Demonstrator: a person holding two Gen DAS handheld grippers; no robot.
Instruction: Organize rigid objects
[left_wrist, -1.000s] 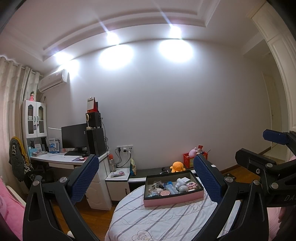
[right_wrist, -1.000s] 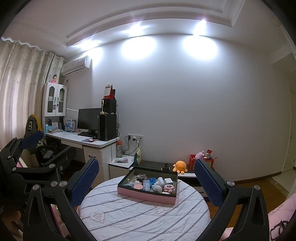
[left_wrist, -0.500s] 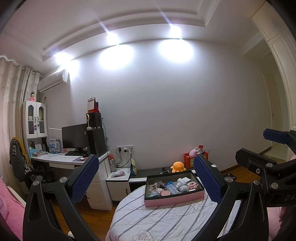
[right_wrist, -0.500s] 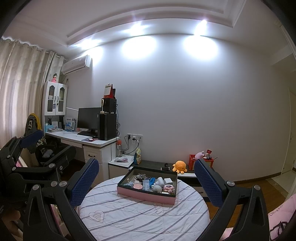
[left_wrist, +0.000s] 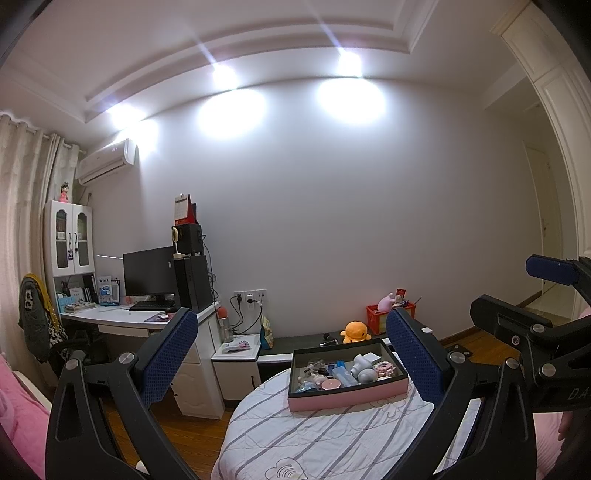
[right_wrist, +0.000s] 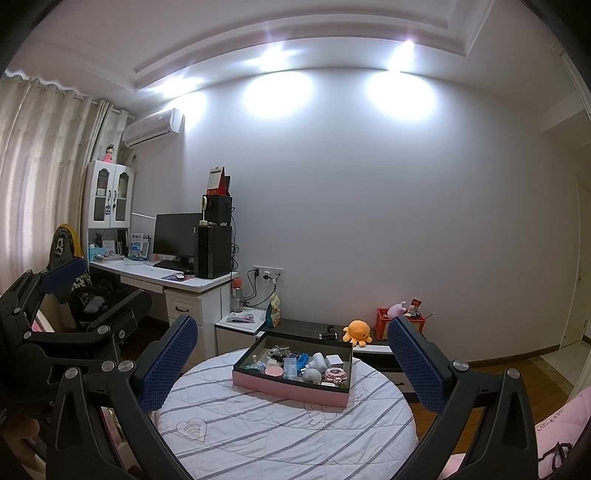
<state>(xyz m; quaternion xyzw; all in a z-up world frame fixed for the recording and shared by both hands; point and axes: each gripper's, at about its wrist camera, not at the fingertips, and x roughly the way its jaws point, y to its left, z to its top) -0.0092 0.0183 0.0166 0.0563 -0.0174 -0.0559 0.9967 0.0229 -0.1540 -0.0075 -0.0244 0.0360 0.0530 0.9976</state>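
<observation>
- At the lower centre of both wrist views stands the round surface (right_wrist: 280, 435) under a striped quilted cover, bare cloth on its near side and nothing crowding its curved edge there.
- Toward the far side of it sits the pink-sided box (right_wrist: 291, 386), dark inside, walls upright, cloth showing all round it.
- Left gripper (left_wrist: 291, 363) and right gripper (right_wrist: 291, 363) hang well short of the box, jaws spread wide with nothing between them.
- Small rigid items (left_wrist: 345, 371) lie bunched inside the box: bottles, a round pink tin, a white block; finer ones are too small to name.
- Such a box would fit a sort under way or one done. Any reach should, I judge, come from above, clear of the walls.
</observation>
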